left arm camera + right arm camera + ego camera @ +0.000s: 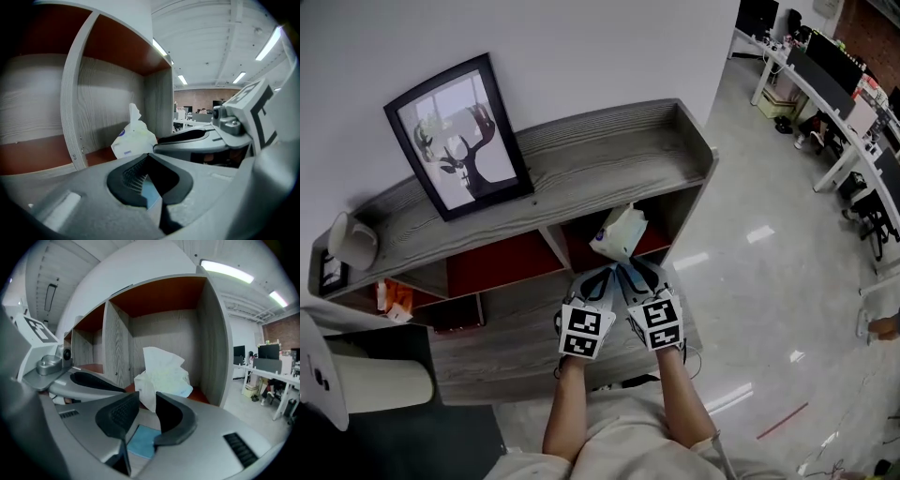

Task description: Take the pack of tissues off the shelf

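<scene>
Item: pack of tissues (619,232), white, one sheet standing up from its top, in the shelf's (581,159) right-end compartment just under the top board, resting on that compartment's red floor near the front opening. Right tongs (146,397): released, jaws apart just in front of the same compartment, a lower corner of the pack hanging between them with neither pad pressing on it (whether it brushes a pad cannot be told). Left tongs (149,157): clenched at the tips on nothing, beside the right pair before the shelf front, clear of the pack.
</scene>
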Action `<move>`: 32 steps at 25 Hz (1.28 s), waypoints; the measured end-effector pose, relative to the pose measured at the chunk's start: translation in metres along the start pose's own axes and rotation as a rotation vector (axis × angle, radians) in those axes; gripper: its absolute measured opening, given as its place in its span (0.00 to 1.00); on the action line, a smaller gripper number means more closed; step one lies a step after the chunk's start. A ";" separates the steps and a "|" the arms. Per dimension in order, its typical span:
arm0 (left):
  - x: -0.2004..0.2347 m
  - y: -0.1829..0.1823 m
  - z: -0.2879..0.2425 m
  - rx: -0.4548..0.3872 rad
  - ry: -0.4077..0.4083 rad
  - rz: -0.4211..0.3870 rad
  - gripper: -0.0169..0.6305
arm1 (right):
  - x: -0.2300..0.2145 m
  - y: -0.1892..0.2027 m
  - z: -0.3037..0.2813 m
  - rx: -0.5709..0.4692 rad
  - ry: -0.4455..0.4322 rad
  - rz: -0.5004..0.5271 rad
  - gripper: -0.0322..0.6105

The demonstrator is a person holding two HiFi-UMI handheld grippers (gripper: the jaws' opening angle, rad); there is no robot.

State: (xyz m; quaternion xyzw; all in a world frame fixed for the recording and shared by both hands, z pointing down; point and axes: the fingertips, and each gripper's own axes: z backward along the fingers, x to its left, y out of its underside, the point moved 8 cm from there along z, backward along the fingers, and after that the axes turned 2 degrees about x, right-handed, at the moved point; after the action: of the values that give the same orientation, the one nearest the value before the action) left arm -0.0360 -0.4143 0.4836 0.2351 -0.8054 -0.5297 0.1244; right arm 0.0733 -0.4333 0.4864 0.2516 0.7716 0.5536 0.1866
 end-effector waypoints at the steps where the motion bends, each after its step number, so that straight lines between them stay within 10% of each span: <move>1: 0.001 -0.001 -0.001 0.002 -0.006 0.003 0.04 | 0.000 -0.002 -0.002 -0.005 0.013 0.025 0.24; 18: -0.014 -0.002 -0.003 0.006 -0.096 0.037 0.04 | -0.016 0.000 -0.025 0.002 -0.037 0.092 0.31; 32: 0.001 0.012 0.025 0.008 -0.168 0.074 0.04 | -0.013 0.004 -0.031 -0.003 -0.016 0.064 0.12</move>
State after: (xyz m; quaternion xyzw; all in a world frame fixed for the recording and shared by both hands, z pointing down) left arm -0.0507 -0.3909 0.4841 0.1602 -0.8234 -0.5392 0.0749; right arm 0.0672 -0.4641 0.5003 0.2802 0.7610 0.5582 0.1754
